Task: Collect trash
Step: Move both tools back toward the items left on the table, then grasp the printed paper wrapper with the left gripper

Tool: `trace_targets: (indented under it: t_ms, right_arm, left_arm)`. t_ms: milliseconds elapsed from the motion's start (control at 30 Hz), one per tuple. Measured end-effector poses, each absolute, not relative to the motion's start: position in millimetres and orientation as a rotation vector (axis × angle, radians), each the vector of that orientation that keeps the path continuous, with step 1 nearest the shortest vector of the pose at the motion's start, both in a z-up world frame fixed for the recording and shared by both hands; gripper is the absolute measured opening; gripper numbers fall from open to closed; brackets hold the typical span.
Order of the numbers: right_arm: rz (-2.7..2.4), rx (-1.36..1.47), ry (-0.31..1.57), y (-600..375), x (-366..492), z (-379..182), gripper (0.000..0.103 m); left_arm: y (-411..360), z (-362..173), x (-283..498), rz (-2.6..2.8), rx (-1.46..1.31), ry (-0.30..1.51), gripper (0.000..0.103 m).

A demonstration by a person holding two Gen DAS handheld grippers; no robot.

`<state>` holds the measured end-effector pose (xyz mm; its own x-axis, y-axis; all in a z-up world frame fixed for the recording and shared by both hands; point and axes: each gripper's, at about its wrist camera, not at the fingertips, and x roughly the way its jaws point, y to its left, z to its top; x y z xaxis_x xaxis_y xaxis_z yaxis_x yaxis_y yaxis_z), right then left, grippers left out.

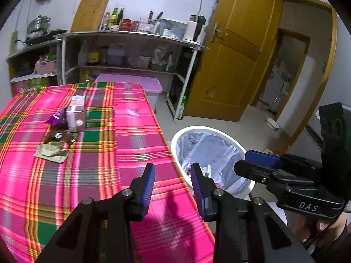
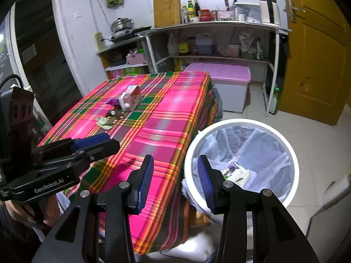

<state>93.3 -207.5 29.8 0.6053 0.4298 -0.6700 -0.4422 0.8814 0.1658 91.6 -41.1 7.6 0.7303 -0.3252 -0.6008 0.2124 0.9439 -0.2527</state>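
Reaching back across the plaid-covered table (image 1: 136, 118) looks like the step in hand, since the white bin (image 2: 292, 160) beside its edge already holds some discarded packaging while a cluster of trash sits well apart from it on the far side of the cloth. Both claws stand parted with nothing between the blue pads: the left gripper (image 1: 172, 185) hangs over the table's near edge, the right gripper (image 2: 175, 180) between table and bin. I would take the milk carton (image 1: 76, 115) first, squeezing its narrower faces so it does not slip. The purple wrapper (image 1: 56, 118) touching it, the dark wrapper (image 1: 62, 137) and the flat pale-green packet (image 1: 51, 153) need a low, pinching approach.
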Motion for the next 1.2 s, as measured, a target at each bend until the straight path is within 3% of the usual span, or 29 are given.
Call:
trace_targets:
  t_ms: [967, 1100, 1200]
  right_arm:
    - [0.670, -0.033, 0.810, -146, 124, 15, 0.045]
    - [0.682, -0.039, 0.818, -137, 134, 12, 0.046]
    - [0.687, -0.039, 0.826, -133, 140, 9, 0.046]
  left_arm:
    - [72, -9, 85, 0.012, -0.227, 0.696, 0.034]
    - [89, -15, 94, 0.052, -0.246, 0.709, 0.047]
    - [100, -22, 104, 0.074, -0.274, 0.727, 0.049]
